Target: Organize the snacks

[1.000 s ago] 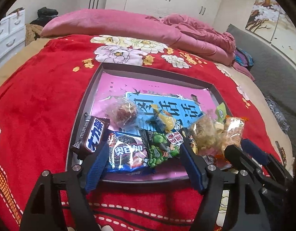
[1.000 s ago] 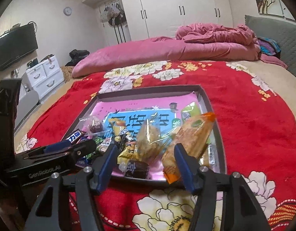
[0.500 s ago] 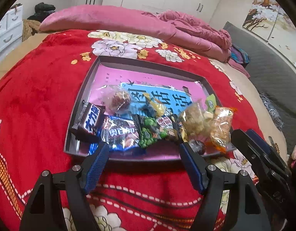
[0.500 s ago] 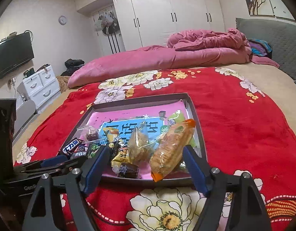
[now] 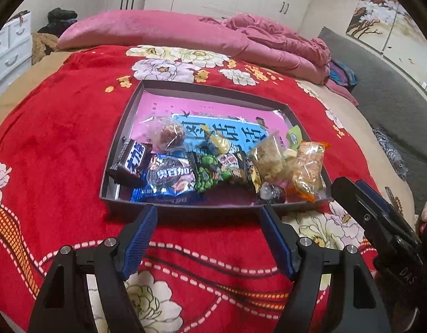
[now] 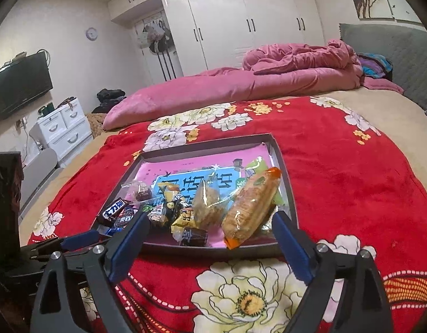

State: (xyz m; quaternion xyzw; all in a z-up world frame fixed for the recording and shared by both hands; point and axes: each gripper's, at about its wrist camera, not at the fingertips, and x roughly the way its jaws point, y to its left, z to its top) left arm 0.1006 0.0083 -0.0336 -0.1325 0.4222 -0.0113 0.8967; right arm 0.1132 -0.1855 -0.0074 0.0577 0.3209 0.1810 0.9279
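Observation:
A dark shallow tray [image 5: 202, 94] with a pink printed floor lies on the red blanket. Along its near side sit several snacks: a Snickers bar [image 5: 130, 161], an Oreo pack [image 5: 169, 177], a green pea pack [image 5: 210, 170] and an orange-ended cracker pack [image 5: 307, 166]. My left gripper [image 5: 207, 211] hovers open just short of the tray's near rim, with nothing between its fingers. My right gripper [image 6: 210, 217] is near the same rim, by the cracker pack [image 6: 252, 208]. Its jaws are opening and grip nothing.
The tray rests on a red flowered blanket [image 5: 47, 138] spread over a bed. A rumpled pink duvet [image 5: 185, 33] runs along the far side. White drawers [image 6: 63, 127] and a wall television [image 6: 19, 86] stand to the left, beyond the bed's edge.
Both grippers have drawn back from the tray, so their tips now sit in front of its near rim. The right jaws have spread wider. The snacks lie where they were.

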